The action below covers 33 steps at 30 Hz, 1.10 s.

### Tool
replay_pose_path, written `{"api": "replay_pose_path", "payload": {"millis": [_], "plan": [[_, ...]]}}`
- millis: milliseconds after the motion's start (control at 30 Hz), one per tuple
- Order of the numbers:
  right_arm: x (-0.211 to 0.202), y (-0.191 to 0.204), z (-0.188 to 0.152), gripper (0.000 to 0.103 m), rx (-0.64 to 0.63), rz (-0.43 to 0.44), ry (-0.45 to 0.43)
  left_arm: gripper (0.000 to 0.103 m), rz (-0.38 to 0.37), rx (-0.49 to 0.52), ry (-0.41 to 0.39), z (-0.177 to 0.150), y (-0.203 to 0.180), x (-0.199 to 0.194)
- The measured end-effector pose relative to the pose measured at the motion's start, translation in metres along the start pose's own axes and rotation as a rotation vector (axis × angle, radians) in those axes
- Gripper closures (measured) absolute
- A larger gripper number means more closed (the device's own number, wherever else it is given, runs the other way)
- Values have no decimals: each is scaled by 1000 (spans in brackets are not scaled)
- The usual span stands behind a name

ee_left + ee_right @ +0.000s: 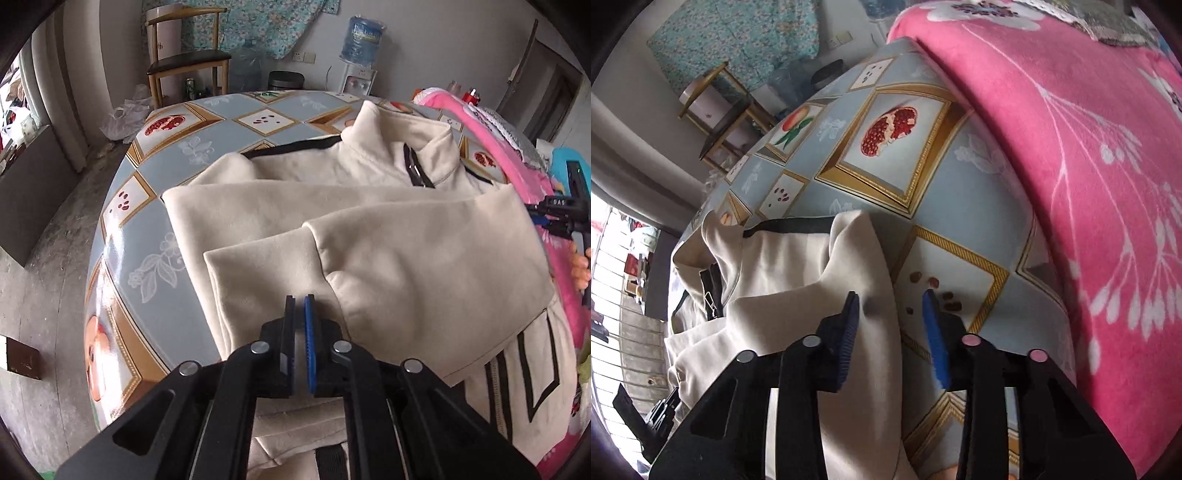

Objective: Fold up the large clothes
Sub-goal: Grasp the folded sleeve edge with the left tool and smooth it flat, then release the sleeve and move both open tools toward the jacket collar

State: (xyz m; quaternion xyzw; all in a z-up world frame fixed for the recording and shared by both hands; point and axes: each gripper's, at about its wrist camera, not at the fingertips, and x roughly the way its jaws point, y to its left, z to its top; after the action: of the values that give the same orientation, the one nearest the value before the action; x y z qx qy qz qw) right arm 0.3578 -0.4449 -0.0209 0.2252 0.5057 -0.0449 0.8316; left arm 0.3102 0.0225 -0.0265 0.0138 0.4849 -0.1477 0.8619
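The cream jacket (369,236) lies spread on the bench (155,236) directly ahead of and beneath the left tool (300,301), whose jaws are closed with no cloth visibly between them, tips over the folded sleeve. The jacket's long axis runs away from that tool, its standing collar (402,136) pointing to the far side. The right tool (891,299) stands at the jacket's right edge, jaws apart and straddling that edge: the left pad over cloth, the right pad over bare bench, a pink blanket (1089,147) further right.
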Motion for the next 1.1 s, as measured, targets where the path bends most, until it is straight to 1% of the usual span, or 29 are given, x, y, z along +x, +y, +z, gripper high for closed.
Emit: {"api": "replay_pose_path", "payload": {"millis": [33, 100, 133, 167, 200, 233, 333, 400, 433, 467, 500, 533, 567, 633, 667, 700, 733, 767, 800, 833, 867, 900, 933, 967, 1033, 1067, 1100], "plan": [[-2, 6, 0, 99, -30, -8, -22, 98, 10, 16, -16, -3, -1, 0], [-17, 13, -2, 100, -74, -13, -120, 98, 23, 51, -29, -6, -4, -1], [-23, 11, -3, 100, -71, -15, -152, 99, 25, 62, -30, -6, -4, -1], [-26, 4, -4, 100, -39, -3, -173, 99, 24, 71, -30, -7, -3, -2], [-25, -5, -3, 101, -7, 4, -176, 100, 21, 72, -29, -7, -2, -2], [-22, -14, -4, 103, 17, -12, -177, 100, 16, 71, -27, -7, -1, -2], [-16, -34, -4, 103, 52, -146, -195, 100, 5, 75, -29, -6, 1, -2], [-22, -43, -4, 102, 77, -137, -196, 100, 1, 83, -31, -6, 1, -2], [-29, -43, -5, 97, 72, -97, -196, 100, 0, 87, -32, -5, 1, -3], [-35, -36, -7, 95, 46, -51, -195, 100, 0, 89, -36, -5, 1, -4], [-40, -25, -9, 92, 2, -21, -189, 100, 0, 90, -45, -5, 2, -6], [-44, -11, -13, 75, -49, -7, -181, 100, -1, 92, -60, -4, 3, -9], [-48, 5, -17, 66, -111, 9, -179, 100, -2, 92, -73, -4, 4, -11], [-47, 43, -30, 66, -265, 46, -152, 100, 3, 83, -84, -2, 7, -13], [-43, 58, -36, 68, -339, 64, -123, 100, 12, 71, -76, -1, 9, -11], [-35, 73, -44, 68, -412, 63, -92, 100, 18, 55, -61, -1, 12, -9], [-25, 83, -49, 68, -461, 41, -68, 100, 10, 39, -51, -2, 15, -7], [-13, 89, -53, 70, -491, 2, -36, 100, 0, 27, -54, -2, 18, -7], [0, 88, -54, 70, -498, -74, -9, 100, -1, 17, -58, -2, 20, -9], [10, 81, -51, 70, -477, -156, 2, 100, 5, 8, -65, -2, 23, -12], [12, 71, -47, 70, -435, -206, -6, 100, 6, -3, -80, -2, 25, -18], [7, 59, -42, 70, -371, -228, -18, 100, 5, -11, -95, -2, 28, -25], [-1, 50, -40, 70, -316, -218, -29, 100, 2, -16, -108, -2, 30, -32], [-14, 47, -42, 68, -289, -203, -48, 100, -10, -12, -124, -2, 30, -41], [-37, 57, -59, 66, -332, -167, -73, 100, -34, 33, -145, -3, 22, -56], [-45, 64, -69, 63, -363, -150, -75, 100, -48, 62, -142, -4, 16, -60], [-48, 75, -79, 61, -392, -128, -70, 97, -60, 90, -133, -5, 7, -60]]}}
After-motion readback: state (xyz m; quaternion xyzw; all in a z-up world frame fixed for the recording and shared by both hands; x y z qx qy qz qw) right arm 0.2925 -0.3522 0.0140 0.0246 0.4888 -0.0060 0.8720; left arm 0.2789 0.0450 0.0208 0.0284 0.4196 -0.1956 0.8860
